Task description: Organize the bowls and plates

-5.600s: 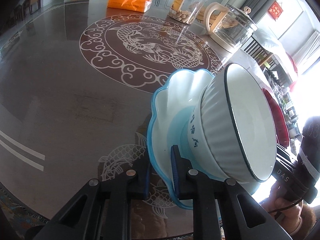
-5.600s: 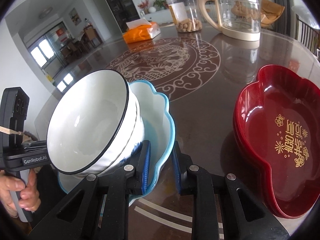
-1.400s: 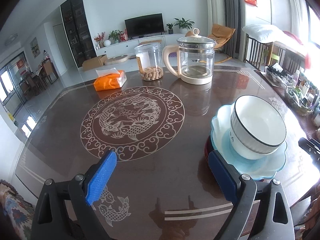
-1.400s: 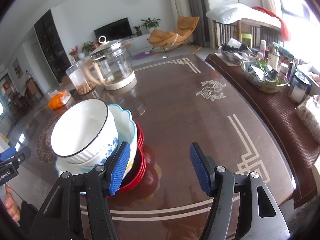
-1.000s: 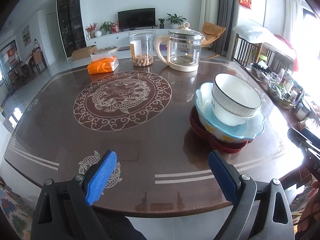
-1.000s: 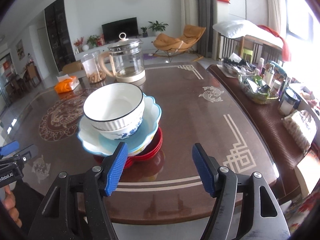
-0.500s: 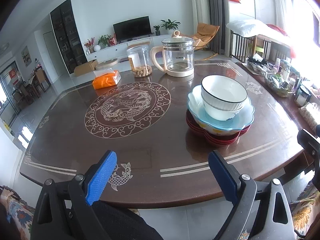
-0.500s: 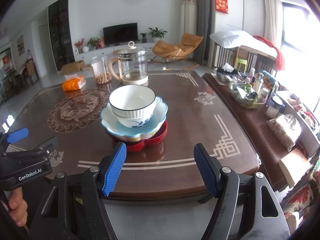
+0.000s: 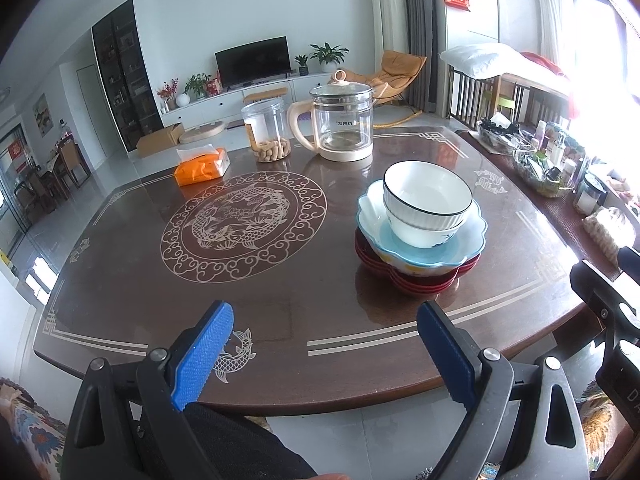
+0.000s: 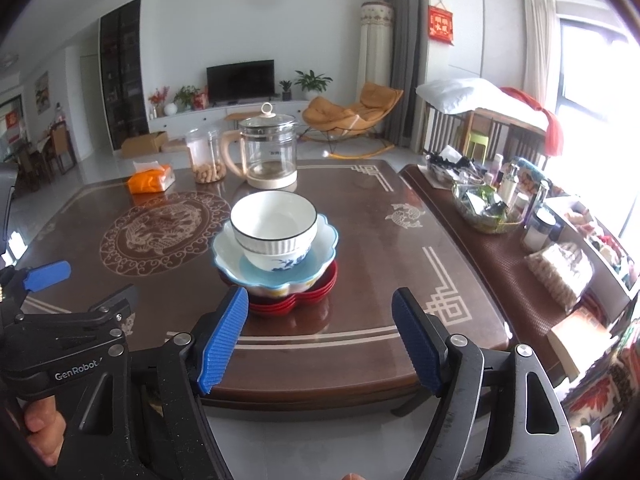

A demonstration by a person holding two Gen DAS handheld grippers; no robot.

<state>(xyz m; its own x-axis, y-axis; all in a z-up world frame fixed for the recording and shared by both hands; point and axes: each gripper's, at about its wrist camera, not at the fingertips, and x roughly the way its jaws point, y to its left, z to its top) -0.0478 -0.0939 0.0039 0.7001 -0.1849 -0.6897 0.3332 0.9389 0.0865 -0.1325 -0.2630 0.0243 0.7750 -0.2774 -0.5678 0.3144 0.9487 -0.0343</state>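
White "GenRobot" lettering reads on the black plastic body of the left gripper (image 10: 76, 374), right wrist view. A lone white "D" shows on the black right-hand device at frame edge (image 9: 624, 394), left wrist view. Red wall hanging (image 10: 441, 25) and glass kettle (image 9: 347, 123) bear characters, illegible.

A bright living room with white walls

A television (image 10: 240, 79) stands on a low white cabinet (image 10: 224, 114) at the far wall, with plants beside it. An orange lounge chair (image 10: 352, 114) is near the grey curtain (image 10: 400, 52). Strong daylight comes through the window (image 10: 592, 64) on the right. The floor (image 9: 60, 216) is pale and glossy.
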